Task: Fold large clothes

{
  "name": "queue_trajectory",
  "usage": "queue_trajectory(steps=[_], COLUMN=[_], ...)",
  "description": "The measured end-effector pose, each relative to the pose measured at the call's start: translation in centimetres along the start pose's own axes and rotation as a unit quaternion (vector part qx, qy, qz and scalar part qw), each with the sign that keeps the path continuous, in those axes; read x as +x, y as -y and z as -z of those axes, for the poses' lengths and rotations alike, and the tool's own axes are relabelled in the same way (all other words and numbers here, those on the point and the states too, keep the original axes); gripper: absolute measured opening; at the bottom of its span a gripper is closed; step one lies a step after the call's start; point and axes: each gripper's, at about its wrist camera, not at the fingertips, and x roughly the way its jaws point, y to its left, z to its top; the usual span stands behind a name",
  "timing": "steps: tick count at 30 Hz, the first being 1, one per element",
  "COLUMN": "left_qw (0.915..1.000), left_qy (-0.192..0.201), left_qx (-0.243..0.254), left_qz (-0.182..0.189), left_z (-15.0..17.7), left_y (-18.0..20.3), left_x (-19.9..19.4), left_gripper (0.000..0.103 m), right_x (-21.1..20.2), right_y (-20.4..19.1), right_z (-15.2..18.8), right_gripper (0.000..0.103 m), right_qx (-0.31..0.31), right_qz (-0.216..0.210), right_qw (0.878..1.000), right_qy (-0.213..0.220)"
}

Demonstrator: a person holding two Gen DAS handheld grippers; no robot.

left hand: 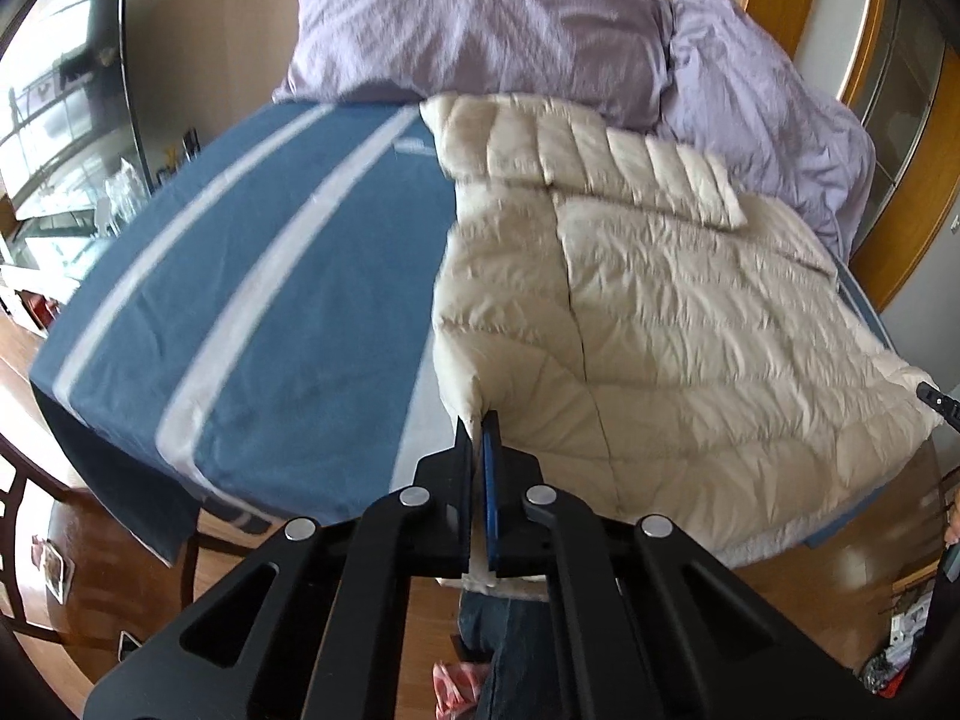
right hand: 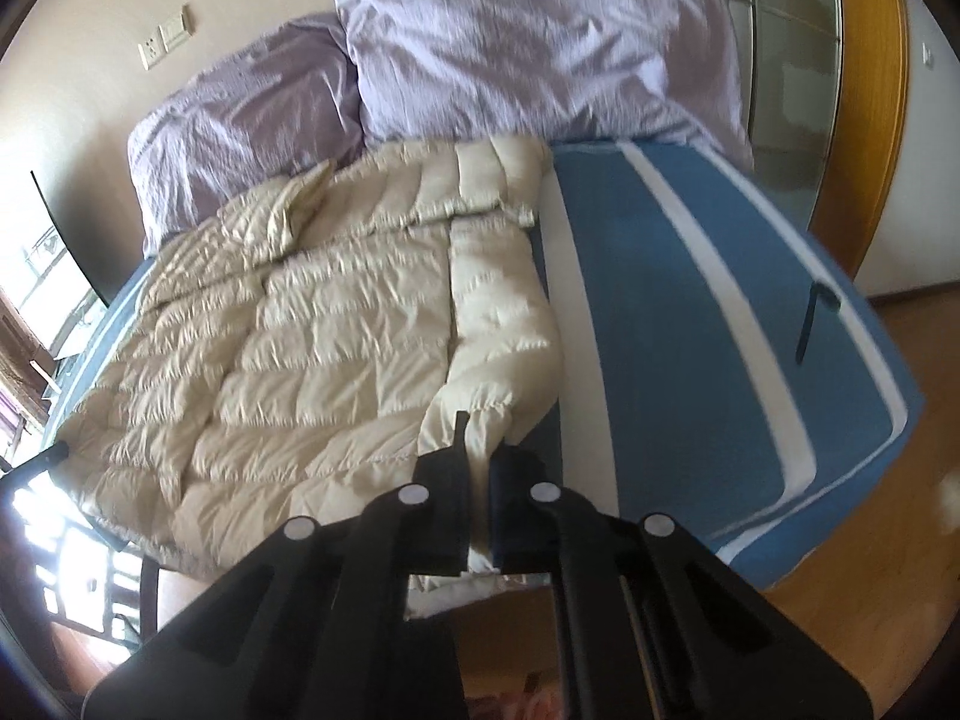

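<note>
As seen from the left wrist, the near hem corner of the cream down jacket (left hand: pixel 660 324) is pinched in the clenched left gripper (left hand: pixel 478 438), its length running away up the bed (left hand: pixel 240 276). From the right wrist, the right gripper (right hand: pixel 477 450) is clamped on the opposite hem corner.

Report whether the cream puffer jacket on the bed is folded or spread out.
Mostly spread: the puffer jacket lies flat across the bed, one sleeve laid along its side, each gripper pinching a near hem corner.

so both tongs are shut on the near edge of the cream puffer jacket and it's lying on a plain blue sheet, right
Not plain: the left wrist view shows the blue sheet has white stripes. The rest holds: left tongs and right tongs are both shut on the near edge of the cream puffer jacket.
</note>
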Motion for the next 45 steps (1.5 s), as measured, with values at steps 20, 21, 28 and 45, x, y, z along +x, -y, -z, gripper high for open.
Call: queue_trajectory(steps=[20,21,28,45], left_qw=[0.9964,0.9964,0.9962,0.9957], left_qy=[0.074,0.075,0.077,0.042], left_qx=[-0.001,-0.001,-0.012,-0.033], left_qz=[-0.04,-0.04,-0.039,-0.076], left_z=[-13.4,-13.9,-18.0,-29.2], left_y=[1.5,1.5,1.7,3.3], left_x=[1.6,1.8,3.5,16.3], left_gripper=[0.0,0.0,0.0,0.0], right_x=[4.8,5.3,8.9,22.6], right_y=[-2.1,-2.0,-1.4,0.6], right_z=[-12.6,-13.3,-16.7,-26.5], right_gripper=[0.005,0.005,0.005,0.006], right_qx=[0.001,0.003,0.025,0.074], right_qz=[0.028,0.029,0.03,0.034], right_qw=[0.998,0.998,0.998,0.996], right_qy=[0.059,0.059,0.052,0.024])
